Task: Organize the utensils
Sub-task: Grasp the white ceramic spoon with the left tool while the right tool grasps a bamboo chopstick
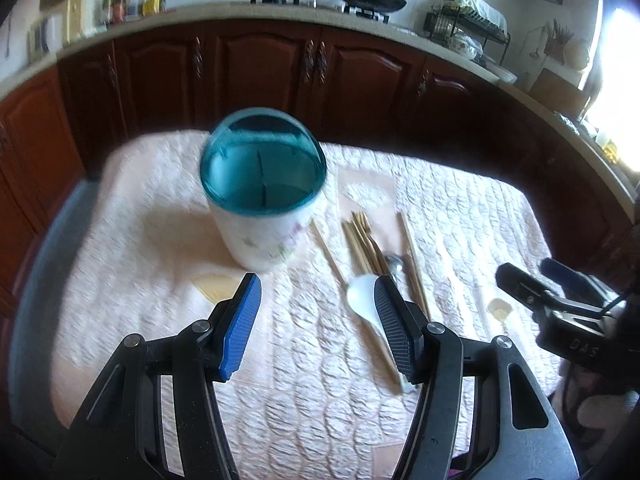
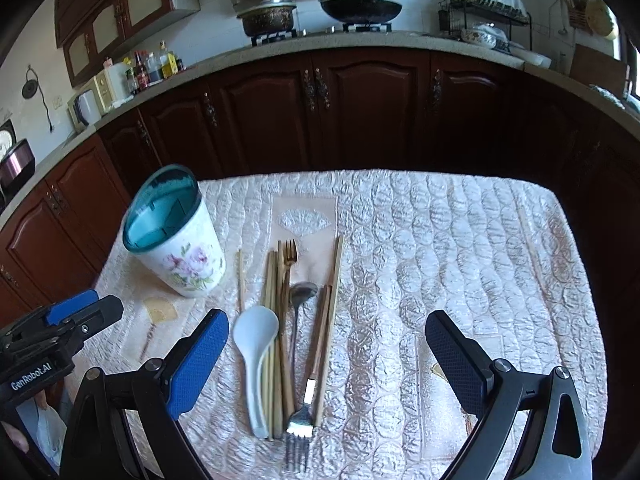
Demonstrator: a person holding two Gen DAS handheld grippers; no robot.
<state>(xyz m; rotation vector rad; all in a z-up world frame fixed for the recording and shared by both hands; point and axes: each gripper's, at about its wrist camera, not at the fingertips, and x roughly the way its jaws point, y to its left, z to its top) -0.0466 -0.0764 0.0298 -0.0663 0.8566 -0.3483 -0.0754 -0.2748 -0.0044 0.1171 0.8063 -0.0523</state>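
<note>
A white floral utensil holder with a teal rim (image 2: 176, 240) stands upright on the quilted cloth, also in the left wrist view (image 1: 262, 192); I see no utensils inside it. To its right lies a pile of utensils: a white plastic spoon (image 2: 256, 354), several wooden chopsticks (image 2: 276, 320), a metal spoon (image 2: 302, 294), a gold fork (image 2: 289, 254) and a silver fork (image 2: 299, 426). My left gripper (image 1: 318, 294) is open and empty, just in front of the holder. My right gripper (image 2: 326, 330) is open and empty above the pile.
The table is covered by a pale pink quilted cloth (image 2: 460, 248). One chopstick (image 2: 530, 248) lies alone near the right edge. Dark wooden cabinets (image 2: 360, 108) and a counter with a stove stand behind the table.
</note>
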